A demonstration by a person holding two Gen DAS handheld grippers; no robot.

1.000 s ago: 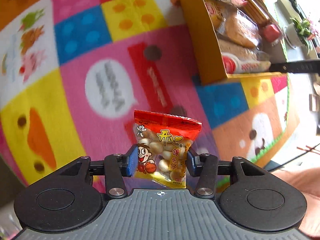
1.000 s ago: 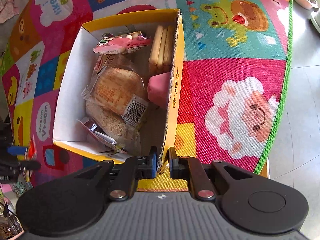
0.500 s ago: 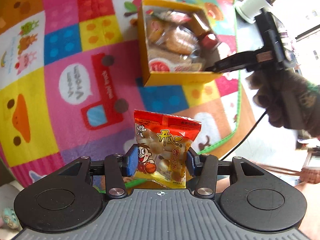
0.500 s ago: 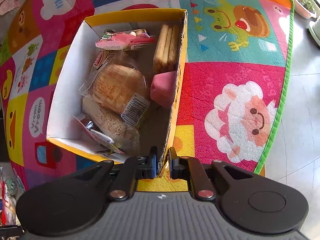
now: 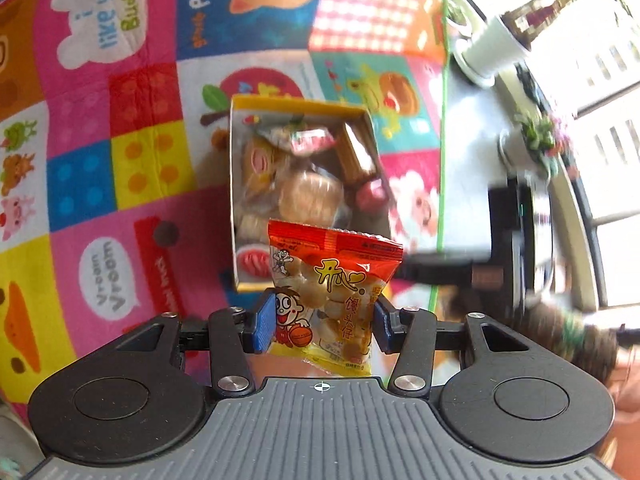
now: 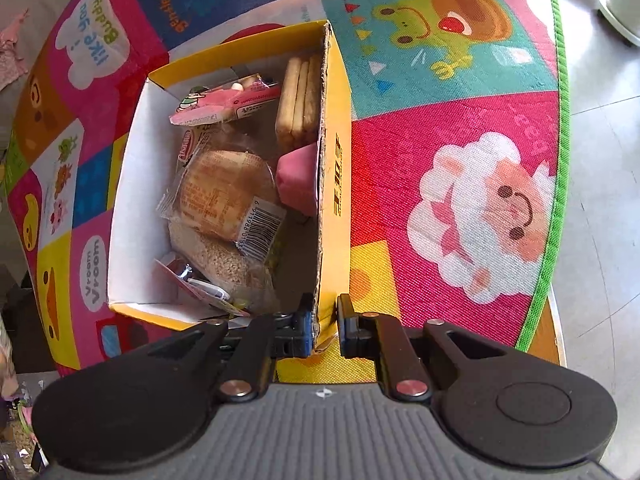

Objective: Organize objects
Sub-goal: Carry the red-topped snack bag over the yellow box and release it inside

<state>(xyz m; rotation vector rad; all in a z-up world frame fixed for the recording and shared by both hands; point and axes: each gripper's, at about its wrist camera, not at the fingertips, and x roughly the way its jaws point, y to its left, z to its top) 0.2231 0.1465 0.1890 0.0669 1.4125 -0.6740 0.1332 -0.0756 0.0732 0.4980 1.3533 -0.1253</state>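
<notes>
Left gripper point(image 5: 322, 320) is clamped on a red-and-yellow snack packet point(image 5: 332, 292), held upright and clear of the play mat point(image 5: 80, 160), with the yellow cardboard box point(image 5: 236, 184) just ahead and below, likely lined up for a drop-in. Right gripper point(image 6: 324, 326) is pinched tight on the near corner of the box's right wall point(image 6: 334, 184), probably to steady it. Box already holds wrapped round cakes point(image 6: 224, 192), a biscuit stack point(image 6: 300, 104), a pink packet point(image 6: 224, 104) and a pink block point(image 6: 298, 180); free space is at the near right.
</notes>
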